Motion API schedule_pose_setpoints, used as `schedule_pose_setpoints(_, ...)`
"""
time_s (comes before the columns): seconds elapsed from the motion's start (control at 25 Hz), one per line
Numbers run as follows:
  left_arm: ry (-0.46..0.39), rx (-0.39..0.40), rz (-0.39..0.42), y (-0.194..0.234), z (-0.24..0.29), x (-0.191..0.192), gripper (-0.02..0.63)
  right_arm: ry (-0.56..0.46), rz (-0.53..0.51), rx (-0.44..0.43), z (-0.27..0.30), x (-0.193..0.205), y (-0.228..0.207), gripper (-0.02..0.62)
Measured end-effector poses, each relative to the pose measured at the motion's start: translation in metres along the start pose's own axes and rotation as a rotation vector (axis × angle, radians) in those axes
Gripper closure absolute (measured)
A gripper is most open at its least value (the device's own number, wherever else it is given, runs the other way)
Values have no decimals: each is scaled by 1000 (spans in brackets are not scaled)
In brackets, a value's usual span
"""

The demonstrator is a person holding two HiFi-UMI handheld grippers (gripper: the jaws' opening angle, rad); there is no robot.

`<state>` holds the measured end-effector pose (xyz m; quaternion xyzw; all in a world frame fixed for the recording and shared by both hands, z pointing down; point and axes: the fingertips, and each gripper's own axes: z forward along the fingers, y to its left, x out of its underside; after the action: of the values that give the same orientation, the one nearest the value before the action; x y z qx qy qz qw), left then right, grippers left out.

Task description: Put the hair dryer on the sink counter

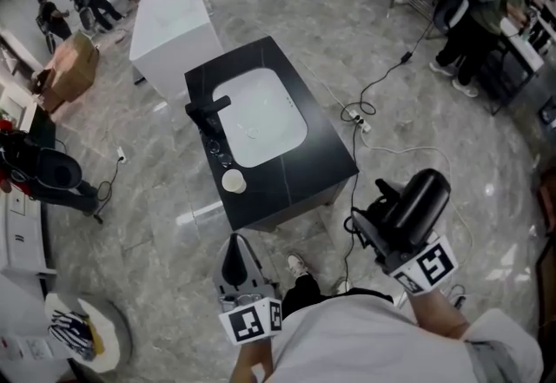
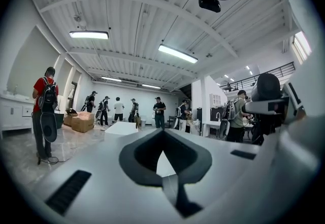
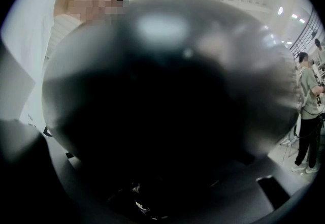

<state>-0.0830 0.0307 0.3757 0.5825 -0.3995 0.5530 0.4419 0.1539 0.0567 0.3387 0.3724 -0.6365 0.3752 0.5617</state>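
The black sink counter (image 1: 304, 168) with its white basin (image 1: 258, 119) and black faucet (image 1: 207, 112) stands on the floor ahead of me. A small white round cup (image 1: 233, 181) sits on the counter's near left corner. My right gripper (image 1: 391, 221) is shut on the black hair dryer (image 1: 421, 194), held in the air to the right of the counter's near corner. The dryer's dark rounded body (image 3: 167, 101) fills the right gripper view and also shows at the right edge of the left gripper view (image 2: 266, 91). My left gripper (image 1: 233, 261) hovers in front of the counter, shut and empty.
A white cabinet (image 1: 169, 21) stands behind the counter. Cables and a power strip (image 1: 358, 119) trail over the marble floor to the right. A cardboard box (image 1: 69, 69) is at far left, a round table (image 1: 87, 333) at near left. Several people stand around the room's edges.
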Motion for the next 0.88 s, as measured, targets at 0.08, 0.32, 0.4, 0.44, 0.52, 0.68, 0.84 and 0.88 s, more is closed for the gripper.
schedule_pose_setpoints(0.08, -4, 4, -1, 6, 8, -1, 604, 0, -2, 4, 10, 0, -1, 324)
schedule_pose_setpoints(0.32, 6, 10, -17, 27, 33, 3, 603, 13, -19, 7, 41, 2, 1, 324)
schedule_pose_setpoints(0.4, 11, 17, -25, 33, 42, 6, 604, 19, -27, 9, 49, 4, 1, 325)
schedule_pose_setpoints(0.44, 13, 21, -29, 36, 46, 8, 604, 20, -33, 11, 54, 5, 1, 325)
schedule_pose_setpoints(0.52, 14, 33, -35, 40, 56, 10, 604, 17, -41, 17, 62, 5, 0, 325)
schedule_pose_setpoints(0.68, 18, 55, -45, 52, 71, 11, 604, 24, -45, 39, 76, 6, 2, 325)
schedule_pose_setpoints(0.84, 25, 72, -57, 63, 83, 13, 604, 35, -55, 61, 87, 7, 3, 327)
schedule_pose_setpoints(0.88, 25, 77, -58, 65, 85, 13, 604, 40, -57, 68, 90, 8, 3, 327)
